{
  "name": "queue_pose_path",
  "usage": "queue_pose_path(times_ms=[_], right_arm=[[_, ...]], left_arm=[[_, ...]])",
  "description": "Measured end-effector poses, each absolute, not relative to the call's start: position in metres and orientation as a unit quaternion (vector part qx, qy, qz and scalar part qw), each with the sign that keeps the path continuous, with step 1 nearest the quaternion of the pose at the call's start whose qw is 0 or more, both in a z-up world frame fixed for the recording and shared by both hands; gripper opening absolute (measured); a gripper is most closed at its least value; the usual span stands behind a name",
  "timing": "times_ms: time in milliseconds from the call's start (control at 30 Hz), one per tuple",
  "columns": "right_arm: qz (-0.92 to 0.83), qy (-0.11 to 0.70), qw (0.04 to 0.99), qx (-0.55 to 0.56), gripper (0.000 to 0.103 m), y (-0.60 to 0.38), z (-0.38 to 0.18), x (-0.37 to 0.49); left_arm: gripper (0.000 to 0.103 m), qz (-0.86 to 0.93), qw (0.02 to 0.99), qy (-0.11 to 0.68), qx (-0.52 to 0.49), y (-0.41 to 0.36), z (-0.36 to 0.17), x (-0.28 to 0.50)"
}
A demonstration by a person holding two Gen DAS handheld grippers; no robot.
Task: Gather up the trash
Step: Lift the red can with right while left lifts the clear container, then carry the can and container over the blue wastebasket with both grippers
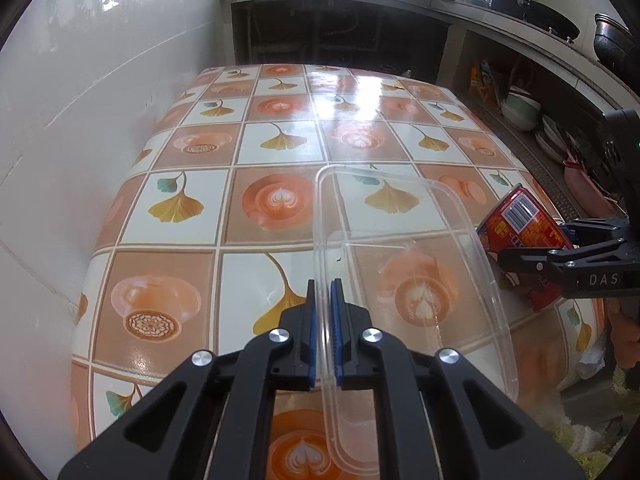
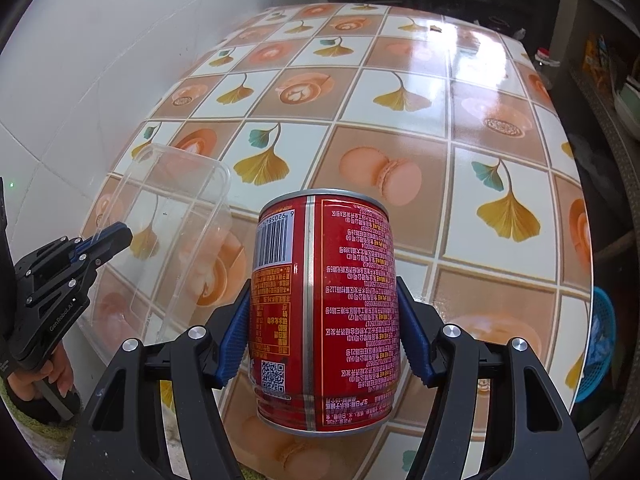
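1. Gripping the near rim of a clear plastic container (image 1: 404, 248), the left gripper (image 1: 325, 292) has its jaws clenched on that wall.
2. Right gripper (image 2: 324, 320): jaws grasping a red can (image 2: 326, 308), held above the worktop (image 2: 400, 80).
3. Blue basket (image 2: 600, 344) sits past the worktop's right edge.
4. White wall (image 1: 80, 100) borders the left.

white tiled wall (image 1: 80, 92), patterned table (image 1: 280, 136), dark kitchen counter (image 1: 500, 16).
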State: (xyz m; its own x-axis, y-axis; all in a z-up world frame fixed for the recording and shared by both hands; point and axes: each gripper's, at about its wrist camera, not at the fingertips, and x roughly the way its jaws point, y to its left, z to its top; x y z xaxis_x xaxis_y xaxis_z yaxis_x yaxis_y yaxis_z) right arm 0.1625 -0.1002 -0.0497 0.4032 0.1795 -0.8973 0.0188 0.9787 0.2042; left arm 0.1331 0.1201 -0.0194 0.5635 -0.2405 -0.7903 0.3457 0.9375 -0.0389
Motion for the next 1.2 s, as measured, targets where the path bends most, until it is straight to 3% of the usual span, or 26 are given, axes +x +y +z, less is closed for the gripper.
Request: queue_pose_path(times_ms=[833,1200], right_arm=[[0.052,0.509,0.848,0.139,0.062,-0.131,-0.027,0.142],[-0.01,0.431,0.874,0.224,0.062,-0.213,-0.002,0.083]], left_arm=[[0.003,-0.186,0.895,0.401,0.064,0.106,0.008,0.126],[0.003,-0.273,0.882,0.375,0.085,0.034,0.045,0.14]])
